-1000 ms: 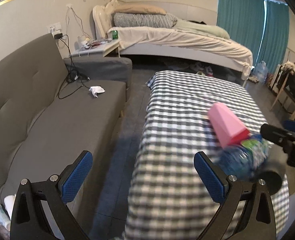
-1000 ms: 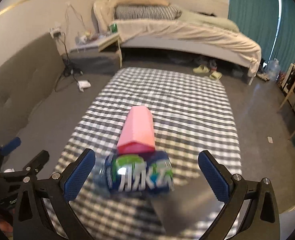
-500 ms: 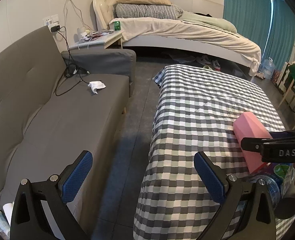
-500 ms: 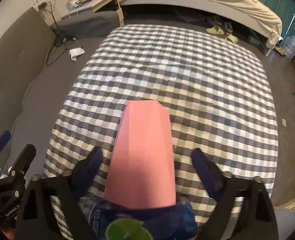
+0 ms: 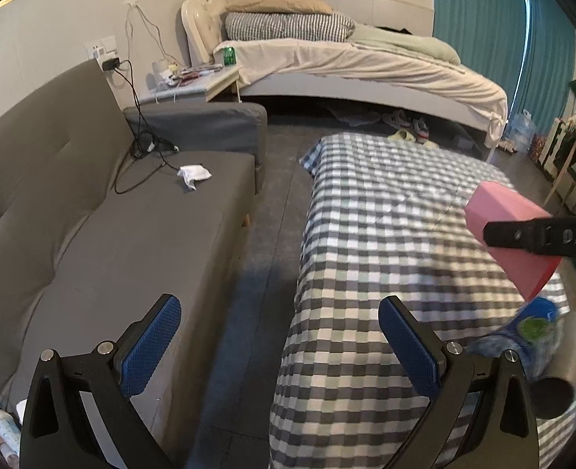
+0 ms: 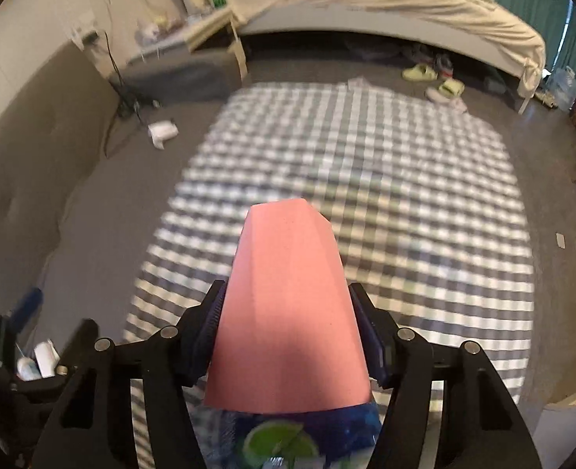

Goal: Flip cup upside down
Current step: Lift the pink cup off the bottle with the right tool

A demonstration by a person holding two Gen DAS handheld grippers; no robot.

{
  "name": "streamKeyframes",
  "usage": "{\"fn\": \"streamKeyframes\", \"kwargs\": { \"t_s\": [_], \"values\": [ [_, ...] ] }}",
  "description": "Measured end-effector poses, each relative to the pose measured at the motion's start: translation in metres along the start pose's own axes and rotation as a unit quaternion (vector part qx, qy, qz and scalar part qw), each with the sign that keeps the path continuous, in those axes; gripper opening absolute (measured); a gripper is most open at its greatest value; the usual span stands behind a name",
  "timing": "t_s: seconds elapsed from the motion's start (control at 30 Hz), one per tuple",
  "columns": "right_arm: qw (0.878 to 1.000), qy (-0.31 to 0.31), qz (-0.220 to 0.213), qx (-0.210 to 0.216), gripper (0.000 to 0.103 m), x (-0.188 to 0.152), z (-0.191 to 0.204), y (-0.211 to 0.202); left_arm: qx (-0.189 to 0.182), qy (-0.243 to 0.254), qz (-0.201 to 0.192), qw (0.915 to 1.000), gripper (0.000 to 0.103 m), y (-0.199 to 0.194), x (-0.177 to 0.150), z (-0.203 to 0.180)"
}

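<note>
The pink faceted cup point(image 6: 292, 320) is between the two pads of my right gripper point(image 6: 290, 336), which is shut on its sides. The cup is tilted with its base pointing away from me and is held above the checked tablecloth point(image 6: 366, 179). In the left wrist view the cup point(image 5: 507, 230) shows at the right with a black finger of the right gripper point(image 5: 538, 234) across it. My left gripper point(image 5: 284, 344) is open and empty, over the table's near left corner and the floor gap.
A blue-labelled plastic bottle point(image 6: 299, 437) lies under the cup near the table's front edge; it shows blurred in the left wrist view point(image 5: 522, 336). A grey sofa point(image 5: 112, 234) stands left of the table. A bed point(image 5: 366, 66) is at the back.
My right gripper has closed on the pink cup and raised it off the table. The left gripper has stayed open and shifted only slightly.
</note>
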State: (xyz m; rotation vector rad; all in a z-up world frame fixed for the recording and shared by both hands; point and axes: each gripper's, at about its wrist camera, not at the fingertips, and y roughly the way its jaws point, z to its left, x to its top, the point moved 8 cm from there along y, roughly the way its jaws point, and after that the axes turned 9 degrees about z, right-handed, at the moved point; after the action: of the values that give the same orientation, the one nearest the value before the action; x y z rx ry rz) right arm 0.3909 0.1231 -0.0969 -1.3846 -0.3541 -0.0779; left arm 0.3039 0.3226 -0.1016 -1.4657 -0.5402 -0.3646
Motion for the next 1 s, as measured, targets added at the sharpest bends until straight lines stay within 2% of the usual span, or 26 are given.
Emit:
{"fn": "streamKeyframes", "kwargs": {
  "t_s": [0.17, 0.3, 0.47, 0.67, 0.77, 1.0],
  "values": [
    [0.999, -0.007, -0.037, -0.003, 0.061, -0.014, 0.011, -0.062, -0.001, -0.002, -0.028, 0.9996, 0.103, -0.047, 0.005, 0.002],
    [0.998, 0.002, -0.058, 0.006, 0.061, -0.050, 0.017, -0.110, -0.005, -0.005, -0.045, 0.9989, 0.103, -0.085, -0.002, 0.003],
    [0.998, 0.013, -0.061, -0.004, 0.061, -0.105, 0.026, -0.130, -0.010, -0.009, -0.055, 0.9984, 0.103, -0.123, -0.026, 0.003],
    [0.998, 0.018, -0.054, -0.020, 0.061, -0.166, 0.023, -0.113, -0.010, -0.019, -0.050, 0.9985, 0.103, -0.139, -0.066, 0.001],
    [0.998, 0.031, -0.038, -0.025, 0.061, -0.196, 0.017, -0.087, -0.017, -0.021, -0.024, 0.9994, 0.103, -0.125, -0.090, -0.006],
    [0.997, 0.054, -0.037, -0.030, 0.061, -0.223, 0.000, -0.053, -0.017, -0.022, 0.022, 0.9994, 0.103, -0.091, -0.132, -0.019]
  ]
}}
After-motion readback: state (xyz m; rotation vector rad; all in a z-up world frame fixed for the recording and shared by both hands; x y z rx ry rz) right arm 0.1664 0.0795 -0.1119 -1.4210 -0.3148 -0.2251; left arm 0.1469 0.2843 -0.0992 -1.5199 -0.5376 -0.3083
